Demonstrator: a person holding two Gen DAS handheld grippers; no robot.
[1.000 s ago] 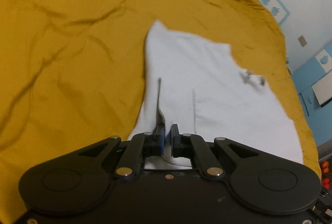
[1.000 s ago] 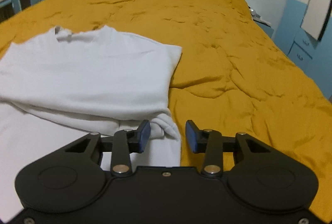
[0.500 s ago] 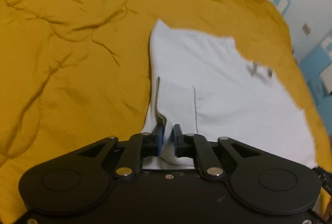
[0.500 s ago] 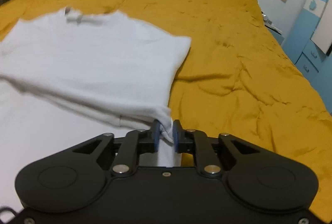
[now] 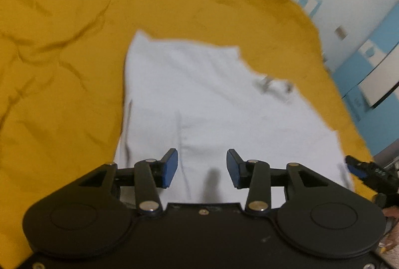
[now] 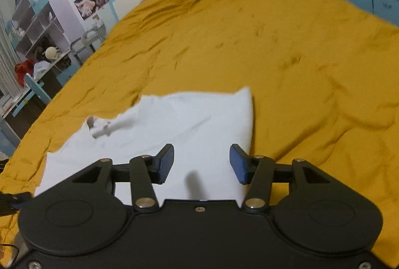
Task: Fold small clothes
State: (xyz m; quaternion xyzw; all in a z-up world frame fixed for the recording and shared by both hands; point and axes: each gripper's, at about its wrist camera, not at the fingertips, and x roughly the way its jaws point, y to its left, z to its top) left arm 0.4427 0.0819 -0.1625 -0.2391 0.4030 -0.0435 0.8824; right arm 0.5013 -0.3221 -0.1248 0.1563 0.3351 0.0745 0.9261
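A small white garment (image 5: 212,99) lies folded flat on a mustard-yellow bedspread (image 5: 62,44). Its neck opening with a label (image 5: 274,84) is at the far right edge. My left gripper (image 5: 202,168) is open and empty just above the garment's near edge. In the right wrist view the same garment (image 6: 189,122) lies ahead, label (image 6: 98,127) to the left. My right gripper (image 6: 201,163) is open and empty over the garment's near right part. A tip of the right gripper shows in the left wrist view (image 5: 361,169).
The yellow bedspread (image 6: 286,44) stretches wide beyond and to the right of the garment. Shelves and a desk with clutter (image 6: 37,44) stand past the bed's left side. Blue cabinets (image 5: 374,84) and a white wall border the far right.
Both grippers were shut on folds of the garment half a second ago; both have opened and let it go, and the garment now lies flat. Both cameras have lifted and tilted.
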